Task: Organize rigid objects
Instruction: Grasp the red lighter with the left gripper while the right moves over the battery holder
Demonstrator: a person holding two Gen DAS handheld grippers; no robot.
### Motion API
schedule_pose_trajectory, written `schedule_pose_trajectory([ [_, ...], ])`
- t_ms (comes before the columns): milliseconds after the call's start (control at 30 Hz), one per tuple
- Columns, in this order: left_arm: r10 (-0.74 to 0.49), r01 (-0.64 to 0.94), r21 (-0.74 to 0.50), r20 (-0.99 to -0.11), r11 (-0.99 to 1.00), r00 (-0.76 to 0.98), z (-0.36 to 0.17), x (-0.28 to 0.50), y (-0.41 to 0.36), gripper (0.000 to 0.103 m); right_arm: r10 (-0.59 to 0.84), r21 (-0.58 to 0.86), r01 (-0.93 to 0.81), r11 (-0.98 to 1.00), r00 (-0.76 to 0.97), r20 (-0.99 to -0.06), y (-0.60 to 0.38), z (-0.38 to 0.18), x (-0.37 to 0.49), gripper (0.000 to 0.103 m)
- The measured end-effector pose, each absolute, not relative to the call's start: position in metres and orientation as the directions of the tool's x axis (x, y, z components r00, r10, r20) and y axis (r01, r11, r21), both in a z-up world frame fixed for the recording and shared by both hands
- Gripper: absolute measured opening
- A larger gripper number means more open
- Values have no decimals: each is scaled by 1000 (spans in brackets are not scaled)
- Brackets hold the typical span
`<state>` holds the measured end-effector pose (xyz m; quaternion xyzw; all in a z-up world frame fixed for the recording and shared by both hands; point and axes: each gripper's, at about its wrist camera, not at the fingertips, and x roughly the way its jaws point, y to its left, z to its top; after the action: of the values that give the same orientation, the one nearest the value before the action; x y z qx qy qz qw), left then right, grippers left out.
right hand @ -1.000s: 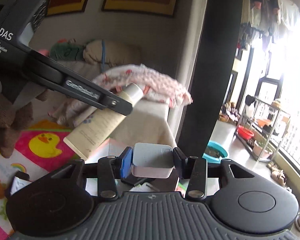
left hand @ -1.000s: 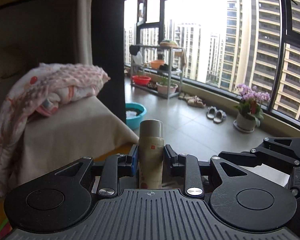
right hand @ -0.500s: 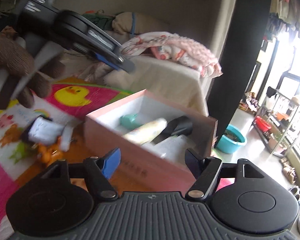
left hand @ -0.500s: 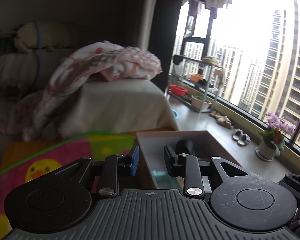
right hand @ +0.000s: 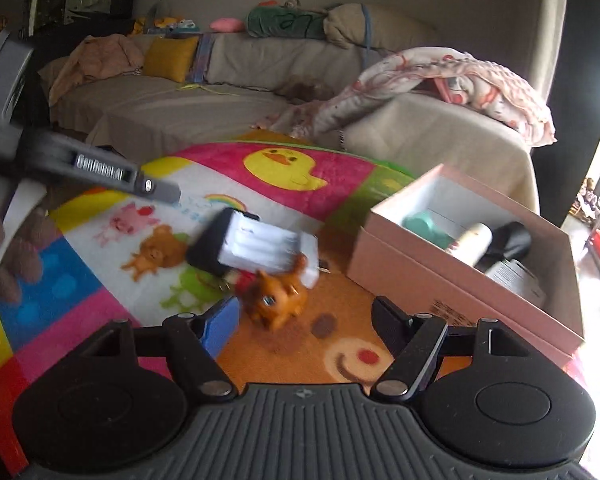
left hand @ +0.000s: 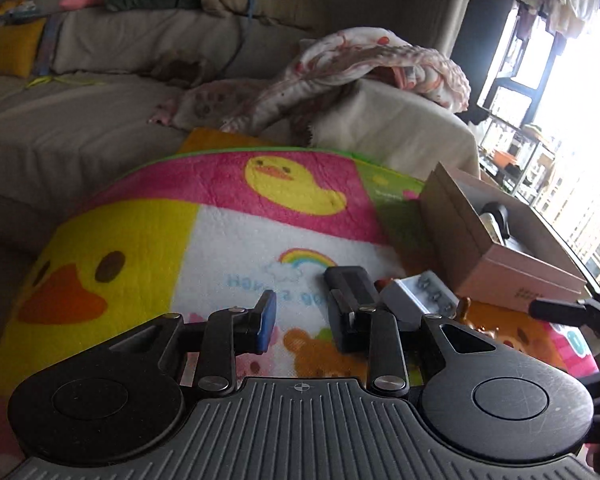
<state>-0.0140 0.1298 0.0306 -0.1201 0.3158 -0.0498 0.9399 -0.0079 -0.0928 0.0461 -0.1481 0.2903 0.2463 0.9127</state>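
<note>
1. Pink card forms the open box at the right of the right wrist frame; in the left wrist frame the same box sits at the right edge.
2. Inside the box you can see a teal item, a cream bottle lying on its side, a black object and a white labelled piece.
3. Your left tool stands with its jaws moderately apart and nothing between them, low in the left wrist frame above the bright cartoon blanket.
4. Your right tool is spread wide and holds nothing; it sits low in its frame.
5. Just above the right tool's gap lies an orange toy animal, touching a black-and-white pack above it. Both are blurred.
6. In the left wrist frame a black flat object and a grey-white pack lie together right of centre, just left of the box.
7. The left tool's arm crosses the left of the right wrist frame, with your gloved hand below it.
8. A covered sofa fills the upper frame, a pink patterned quilt heaped at upper right.
</note>
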Motion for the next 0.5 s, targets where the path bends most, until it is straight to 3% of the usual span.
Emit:
schedule_pose_trajectory([
  [200,-109,-7,-187,-603,982,791,29,-14,124,32,371,-145,-558,817,701,-609,-49,41,20,71],
  [433,-165,19,-240,-605,971,779,22,-12,123,32,396,-153,-621,769,650,-649,-17,31,28,15],
  [500,-183,32,-254,-601,967,778,21,-14,122,31,385,-173,-621,765,656,-649,-24,33,19,13],
])
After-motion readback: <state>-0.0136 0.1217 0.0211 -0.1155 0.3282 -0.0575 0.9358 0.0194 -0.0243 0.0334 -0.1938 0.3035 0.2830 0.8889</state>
